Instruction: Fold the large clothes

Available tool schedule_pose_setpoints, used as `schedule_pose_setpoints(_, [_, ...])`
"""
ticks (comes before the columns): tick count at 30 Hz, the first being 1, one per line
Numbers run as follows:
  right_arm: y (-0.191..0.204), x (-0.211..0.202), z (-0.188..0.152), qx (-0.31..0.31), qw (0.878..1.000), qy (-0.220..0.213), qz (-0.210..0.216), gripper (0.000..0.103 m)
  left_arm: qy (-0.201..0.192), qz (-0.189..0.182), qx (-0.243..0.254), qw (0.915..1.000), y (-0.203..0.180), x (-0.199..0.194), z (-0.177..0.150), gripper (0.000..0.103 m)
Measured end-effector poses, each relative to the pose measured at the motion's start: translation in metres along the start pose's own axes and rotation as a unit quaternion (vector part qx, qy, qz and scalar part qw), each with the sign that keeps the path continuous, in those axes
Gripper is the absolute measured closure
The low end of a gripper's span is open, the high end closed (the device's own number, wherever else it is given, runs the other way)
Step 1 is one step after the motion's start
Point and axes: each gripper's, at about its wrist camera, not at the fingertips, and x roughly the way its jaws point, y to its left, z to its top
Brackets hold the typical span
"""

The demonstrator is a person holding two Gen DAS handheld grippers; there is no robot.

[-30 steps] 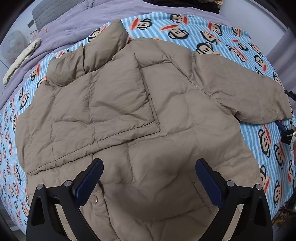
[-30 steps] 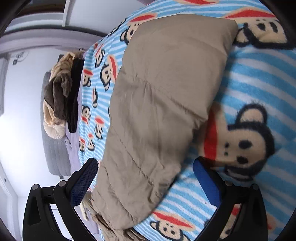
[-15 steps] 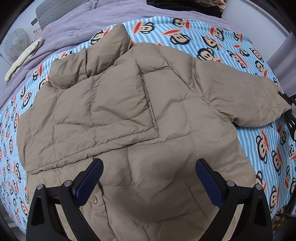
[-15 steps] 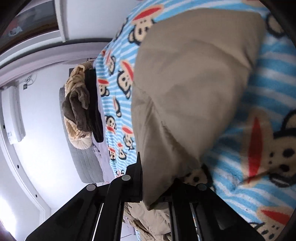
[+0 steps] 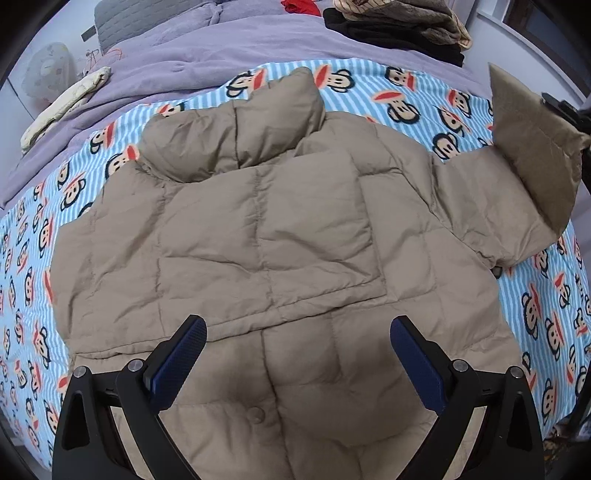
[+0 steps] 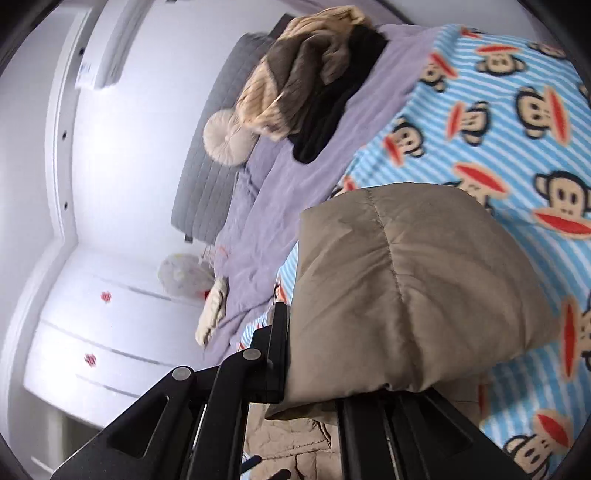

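Jacket (image 5: 280, 229) sleeve (image 6: 406, 288) clamped in right tool (image 6: 314, 384) (left tool (image 5: 299, 365) spread apart).

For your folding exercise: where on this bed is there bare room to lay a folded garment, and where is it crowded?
Free: the striped monkey blanket beside the tan jacket, and the purple duvet between the cream cloth and the clothes pile. Crowded: the middle, under the jacket, and the side where the right hand-held gripper lifts the sleeve.

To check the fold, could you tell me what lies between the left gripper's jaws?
In the left wrist view, the left gripper is open; only the jacket front lies between its jaws.
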Motion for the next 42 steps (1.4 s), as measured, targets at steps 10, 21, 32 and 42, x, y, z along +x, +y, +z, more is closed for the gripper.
schedule_pose_setpoints(10, [0.081, 0.147, -0.115, -0.160, 0.972, 0.164, -0.047, 0.097, -0.017, 0.023, -0.032, 0.9991, 0.073, 0.001, -0.002, 0.003])
schedule_pose_setpoints(21, [0.028, 0.197, -0.171, -0.131, 0.948, 0.225, -0.181, 0.091, -0.014, 0.001, -0.066, 0.9978, 0.108, 0.016, -0.011, 0.003])
schedule_pose_setpoints(32, [0.033, 0.116, -0.113, 0.002, 0.981, 0.074, -0.180, 0.055, -0.038, -0.109, -0.145, 0.9826, 0.144, 0.007, -0.002, 0.003])
schedule_pose_setpoints(42, [0.118, 0.191, -0.169, -0.181, 0.963, 0.167, -0.110, 0.092, -0.077, -0.239, -0.218, 0.9431, 0.199, -0.011, 0.001, 0.003])
